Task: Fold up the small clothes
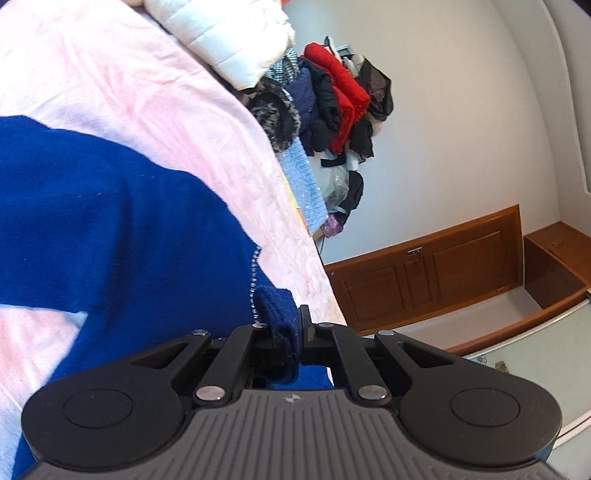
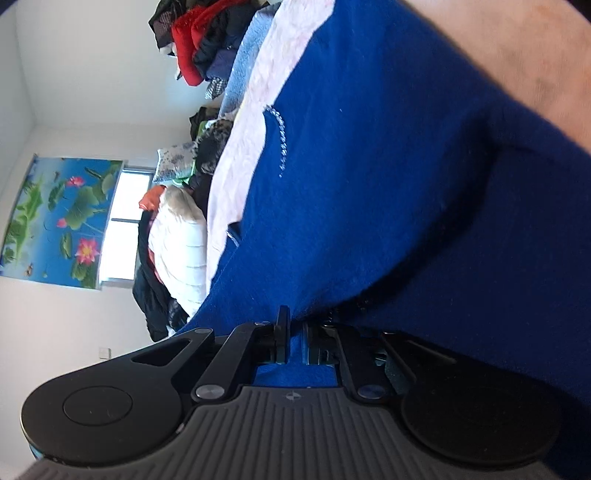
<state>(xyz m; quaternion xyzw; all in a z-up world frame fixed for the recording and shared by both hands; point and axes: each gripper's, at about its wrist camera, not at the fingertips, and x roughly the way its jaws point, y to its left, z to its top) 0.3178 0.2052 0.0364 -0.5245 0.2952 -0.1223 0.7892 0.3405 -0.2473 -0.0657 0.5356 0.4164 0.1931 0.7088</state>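
Sweater [image 1: 110, 221] lies on sheet [image 1: 147, 92], clothes pile [image 1: 325, 99] behind.

Setting: a home bedroom. A bed with a pink sheet [image 1: 122, 92] is heaped along its far side with coats and a white quilted jacket [image 1: 229, 33]. Wooden cupboard doors [image 1: 424, 280], a window [image 2: 127, 225] and a lotus-print hanging [image 2: 55, 221] line the white walls.

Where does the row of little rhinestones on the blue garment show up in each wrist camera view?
Left wrist: the rhinestone row runs down the blue garment edge at lower centre, just above the left gripper.
Right wrist: the rhinestone row sits upper centre on the blue garment, well above the right gripper.
Shared landmark: the white puffer jacket.
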